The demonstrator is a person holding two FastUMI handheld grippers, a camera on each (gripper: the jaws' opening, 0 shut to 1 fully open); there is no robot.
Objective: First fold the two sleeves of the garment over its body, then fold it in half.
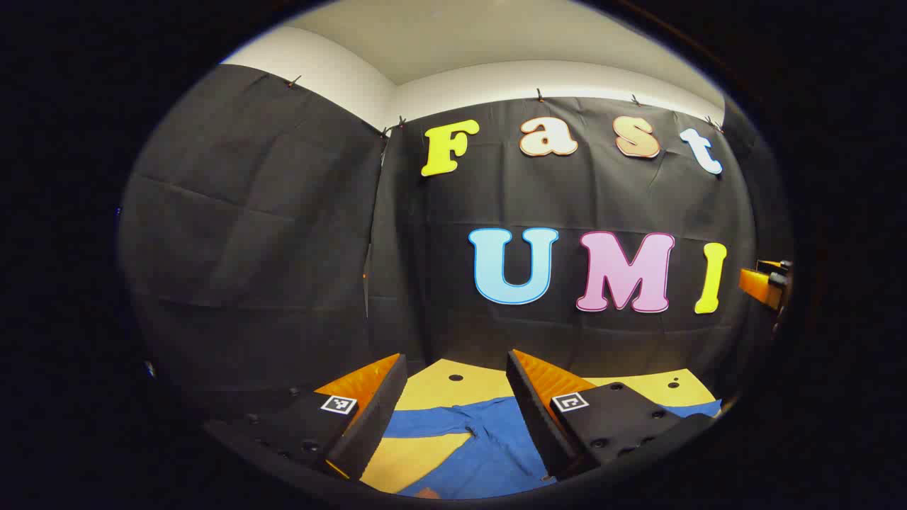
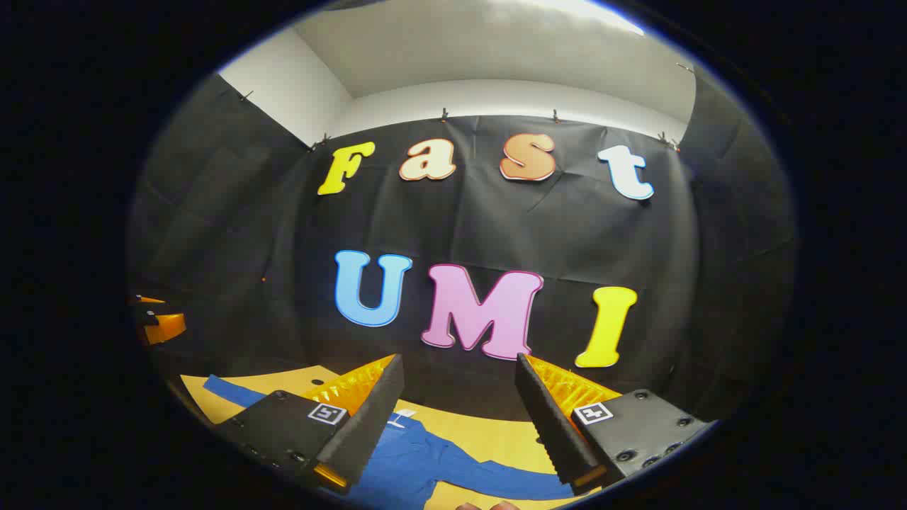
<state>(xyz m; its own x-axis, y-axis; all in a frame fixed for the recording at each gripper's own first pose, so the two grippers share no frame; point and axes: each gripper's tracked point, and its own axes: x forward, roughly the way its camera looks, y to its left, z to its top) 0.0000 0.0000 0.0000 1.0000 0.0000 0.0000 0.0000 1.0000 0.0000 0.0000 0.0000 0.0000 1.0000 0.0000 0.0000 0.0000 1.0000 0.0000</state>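
In the left gripper view, the left claw point(image 1: 453, 418) is at the bottom, and its two fingers stand wide apart with nothing between them. The fingers are wedge-shaped, with ribbed inner faces and flat outer plates that carry small square markers. Below and between them lies the garment point(image 1: 482, 443), a soft blue cloth with some wrinkles, spread flat on the worktop point(image 1: 453, 386). One long blue strip, probably a sleeve, goes to the left under the left finger, and more blue cloth shows at the right, past the right finger. The worktop is smooth and yellow, with a few small round holes, and its far edge runs just in front of the black cloth wall point(image 1: 255, 234). At the far right edge of this view a part of the other gripper is seen, held high.

In the right gripper view, the right claw point(image 2: 460, 425) is also open, the fingers well apart and holding nothing. Under it lies the same blue garment, with a small white tag point(image 2: 402, 415) near its upper part, and a long sleeve point(image 2: 496, 482) that stretches to the right. Another blue strip reaches to the left over the yellow surface. Both claws hang above the cloth and do not touch it. Beyond the worktop there is the wrinkled black wall, then white walls and ceiling above.
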